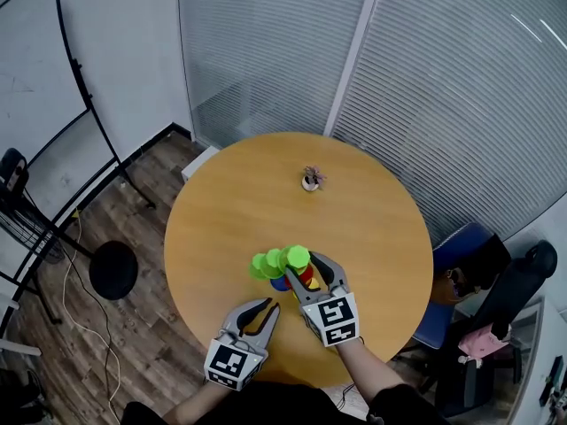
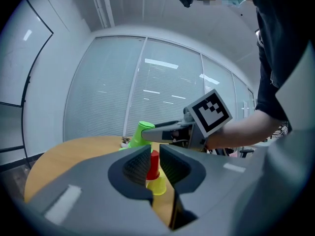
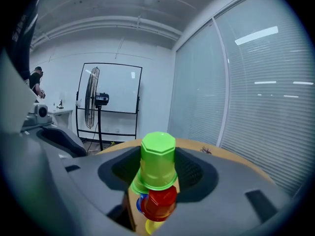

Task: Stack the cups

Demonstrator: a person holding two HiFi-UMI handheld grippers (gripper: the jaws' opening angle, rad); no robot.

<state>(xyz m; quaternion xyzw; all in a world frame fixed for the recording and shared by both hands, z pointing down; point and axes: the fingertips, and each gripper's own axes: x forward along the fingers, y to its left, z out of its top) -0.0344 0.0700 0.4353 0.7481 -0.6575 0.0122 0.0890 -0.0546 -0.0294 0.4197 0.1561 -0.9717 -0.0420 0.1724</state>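
At the surface's (image 1: pixel 372 228) near edge: left hand-held gripper (image 1: pixel 269 306), closing on nothing. Just beyond: right hand-held gripper (image 1: pixel 310 268), pinching an upturned green cup (image 3: pixel 157 161) over the red cup (image 3: pixel 158 203). Seems mid-placement. Next, probably: lower squarely, seat, then let go.

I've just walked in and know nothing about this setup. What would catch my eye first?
The bright cluster of cups near the front edge of the round wooden table stands out most. There the right gripper holds a green cup upside down, just above a red cup. On the far side of the table sits one small ornament, alone.
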